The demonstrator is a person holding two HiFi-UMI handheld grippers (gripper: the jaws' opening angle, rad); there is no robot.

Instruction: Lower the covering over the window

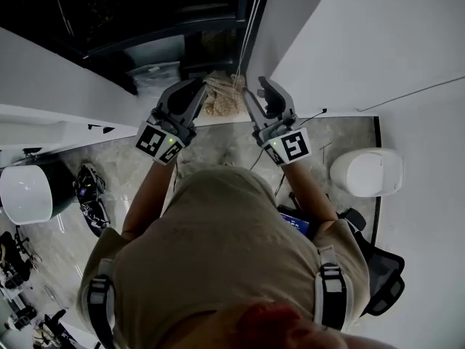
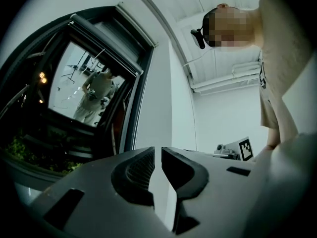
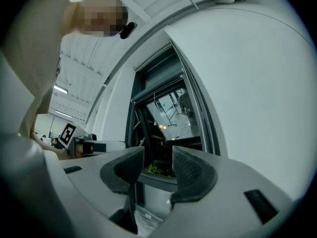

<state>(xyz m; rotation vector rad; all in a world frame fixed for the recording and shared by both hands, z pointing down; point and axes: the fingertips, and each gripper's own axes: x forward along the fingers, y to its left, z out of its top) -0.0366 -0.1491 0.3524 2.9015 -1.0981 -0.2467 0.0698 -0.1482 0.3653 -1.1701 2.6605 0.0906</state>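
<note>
Markers: 2 in head view, each a black-and-white square pattern. One marker [image 1: 155,140] is on the left cube and one [image 1: 294,145] on the right cube. A green light [image 1: 171,142] glows beside the left one.

Grippers: 2, both raised toward the right edge of the window [image 1: 109,13].
- Left gripper [image 2: 158,150]: claw narrow, jaws almost together with only a slit between them. Only pale wall shows through the slit.
- Right gripper [image 3: 157,152]: claw wide and holding nothing. The sill and green plants [image 3: 156,168] show through the gap.

Blind [image 3: 158,78]: a grey band across the top of the window. The dark glass below it is uncovered and mirrors a person [image 2: 96,95].

Cord [image 1: 249,27]: thin and pale. It runs down the window's right edge by the white wall [image 1: 378,42] and ends between the two grippers' tips. Cannot tell if either gripper touches it.

On the sill:
- 1 clear bag [image 1: 152,73], contents unclear.
- 1 tan woven thing [image 1: 221,97] just past the jaw tips. Cannot tell if it is a basket.

On the grey floor [image 1: 232,140]: 2 white round things, one white round thing [image 1: 25,193] at left and the second [image 1: 367,171] at right by the wall.
</note>
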